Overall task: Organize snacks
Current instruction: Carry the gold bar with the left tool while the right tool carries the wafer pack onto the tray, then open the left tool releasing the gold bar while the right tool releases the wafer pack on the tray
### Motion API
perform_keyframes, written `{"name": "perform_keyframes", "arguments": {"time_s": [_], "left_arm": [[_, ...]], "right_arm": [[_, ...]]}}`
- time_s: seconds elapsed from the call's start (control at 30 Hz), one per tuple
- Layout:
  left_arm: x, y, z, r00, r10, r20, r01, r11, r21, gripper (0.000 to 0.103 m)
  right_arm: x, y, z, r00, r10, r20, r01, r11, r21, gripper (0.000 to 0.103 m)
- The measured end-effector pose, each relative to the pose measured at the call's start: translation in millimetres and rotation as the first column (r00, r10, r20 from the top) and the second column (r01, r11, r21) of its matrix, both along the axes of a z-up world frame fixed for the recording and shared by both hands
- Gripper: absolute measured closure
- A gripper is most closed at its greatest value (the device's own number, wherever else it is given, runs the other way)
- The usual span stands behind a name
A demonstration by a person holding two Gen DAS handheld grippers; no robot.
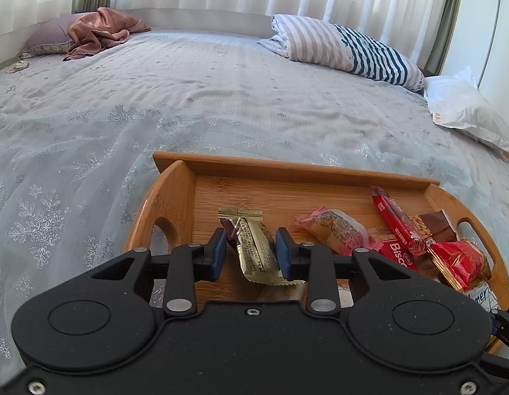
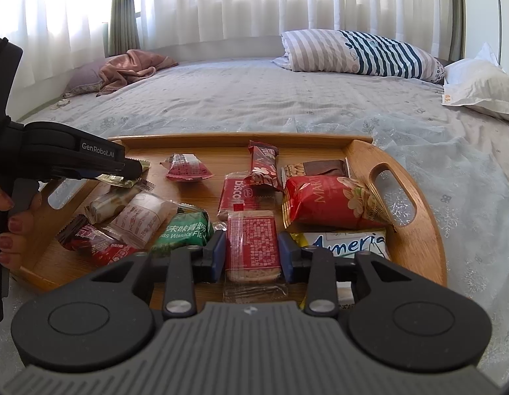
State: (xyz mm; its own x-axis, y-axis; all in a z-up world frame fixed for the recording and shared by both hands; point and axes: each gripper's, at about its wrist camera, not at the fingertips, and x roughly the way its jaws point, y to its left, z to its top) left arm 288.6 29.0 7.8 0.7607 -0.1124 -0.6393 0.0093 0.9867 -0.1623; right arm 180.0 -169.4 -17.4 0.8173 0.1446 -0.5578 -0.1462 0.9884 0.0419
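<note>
A wooden tray with handle cut-outs lies on the bed and holds several wrapped snacks. My left gripper is shut on a gold-wrapped snack bar, held over the tray's left part. In the right wrist view this gripper reaches in from the left with the gold wrapper at its tip. My right gripper is shut on a clear packet of crackers with a red label at the tray's near edge. Around it lie a green wasabi pack, a red Biscoff pack and a red nut bag.
The tray rests on a pale grey bedspread. A striped pillow and a white pillow lie far right. A pink cloth is bunched on a pillow far left. A person's hand grips the left gripper's handle.
</note>
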Motion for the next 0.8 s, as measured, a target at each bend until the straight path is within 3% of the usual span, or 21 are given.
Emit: {"name": "perform_keyframes", "arguments": {"time_s": [0.23, 0.4, 0.5, 0.6, 0.67, 0.8], "left_arm": [[0, 0, 0, 1.000, 0.002, -0.002, -0.002, 1.000, -0.004, 0.070], [-3, -6, 4, 1.000, -0.011, -0.001, 0.011, 1.000, 0.009, 0.055], [-7, -8, 8, 1.000, -0.006, 0.008, 0.006, 1.000, 0.019, 0.046], [-13, -8, 15, 1.000, -0.004, 0.019, 0.004, 1.000, 0.021, 0.036], [-19, -10, 21, 0.999, -0.002, 0.036, 0.001, 0.999, 0.034, 0.025], [-30, -11, 32, 0.999, -0.002, 0.053, 0.000, 0.999, 0.035, 0.019]], "right_arm": [[-1, 1, 1, 1.000, 0.008, 0.000, -0.008, 1.000, 0.003, 0.059], [-2, 1, 2, 1.000, 0.013, 0.005, -0.013, 1.000, 0.004, 0.058], [-6, 1, 5, 1.000, 0.014, 0.018, -0.014, 1.000, -0.001, 0.048], [-10, 0, 9, 0.999, 0.017, 0.030, -0.016, 1.000, -0.004, 0.044], [-12, 0, 12, 0.999, 0.017, 0.035, -0.017, 1.000, -0.004, 0.041], [-18, -4, 16, 0.999, 0.013, 0.043, -0.013, 1.000, 0.001, 0.036]]}}
